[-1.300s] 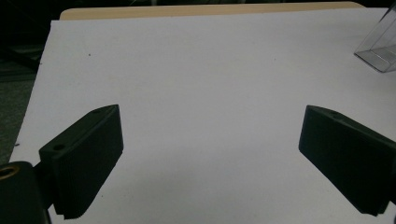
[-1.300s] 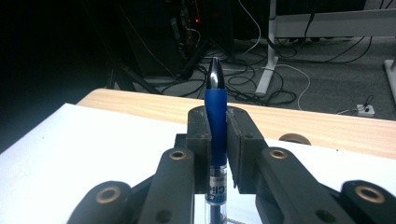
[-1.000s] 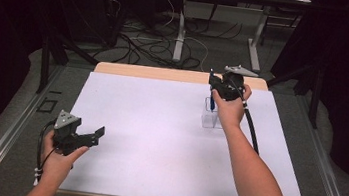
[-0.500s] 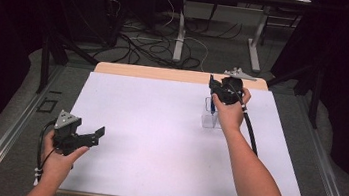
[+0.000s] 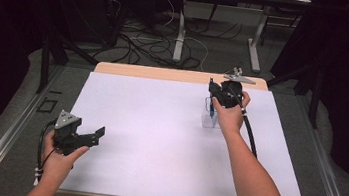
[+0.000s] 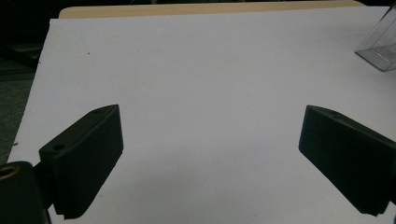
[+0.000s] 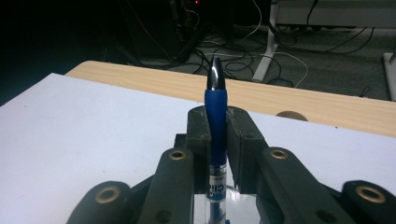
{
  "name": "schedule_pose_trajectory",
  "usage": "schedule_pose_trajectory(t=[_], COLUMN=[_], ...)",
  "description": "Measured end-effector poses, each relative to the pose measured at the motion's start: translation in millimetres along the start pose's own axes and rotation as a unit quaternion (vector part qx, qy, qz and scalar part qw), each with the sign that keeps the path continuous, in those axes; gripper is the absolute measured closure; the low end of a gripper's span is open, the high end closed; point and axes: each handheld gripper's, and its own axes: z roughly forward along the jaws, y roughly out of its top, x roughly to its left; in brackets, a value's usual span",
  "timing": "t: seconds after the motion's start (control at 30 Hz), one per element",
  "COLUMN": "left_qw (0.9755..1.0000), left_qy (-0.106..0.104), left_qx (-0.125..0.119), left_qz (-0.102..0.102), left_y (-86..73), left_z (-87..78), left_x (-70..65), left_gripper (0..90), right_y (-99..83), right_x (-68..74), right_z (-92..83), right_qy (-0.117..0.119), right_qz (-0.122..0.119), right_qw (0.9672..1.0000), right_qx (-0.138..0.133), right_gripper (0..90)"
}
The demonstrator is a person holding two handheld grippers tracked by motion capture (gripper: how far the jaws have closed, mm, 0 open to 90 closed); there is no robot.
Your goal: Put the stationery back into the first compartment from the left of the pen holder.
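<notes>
Two jaws of our right gripper (image 7: 217, 140) pinch a blue pen (image 7: 215, 116) lettered "Cli"; our left gripper (image 6: 210, 158) gapes wide.

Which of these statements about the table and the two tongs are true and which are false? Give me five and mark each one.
1. The right tongs are shut on a blue pen. True.
2. The left tongs hold a pen as well. False: their jaws stand wide apart over the white sheet, with nothing between them.
3. A clear container stands on the sheet below the right tongs. True.
4. The pen lies flat on the table. False: it stands upright, tip pointing up, clamped between the jaws.
5. The left tongs are at the far edge of the table. False: they are at the near left corner, in the person's left hand.
</notes>
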Motion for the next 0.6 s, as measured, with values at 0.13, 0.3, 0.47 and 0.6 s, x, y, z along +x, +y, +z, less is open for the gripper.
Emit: schedule_pose_trajectory(t=[0.13,0.3,0.47,0.6], left_qw=[1.0000,1.0000,1.0000,1.0000], left_qy=[0.000,-0.001,-0.001,-0.001], left_qx=[-0.003,0.004,0.006,0.006], left_qz=[-0.003,0.002,-0.003,-0.004], left_y=[0.0,0.1,-0.7,-0.8], left_z=[0.6,1.2,3.4,2.4], left_x=[-0.8,0.3,0.9,1.4], left_gripper=[6.2,6.2,6.5,6.5], right_y=[-2.7,-5.0,-2.2,-0.8], right_x=[-1.3,-4.6,-7.5,-8.2], right_z=[-1.7,-4.4,-7.5,-9.9], right_qy=[0.002,0.007,0.020,0.019], right_qz=[-0.002,0.006,0.006,-0.004], right_qw=[1.0000,0.9999,0.9998,0.9998], right_qx=[0.001,0.004,0.002,0.004], right_gripper=[79.8,75.2,66.2,55.5])
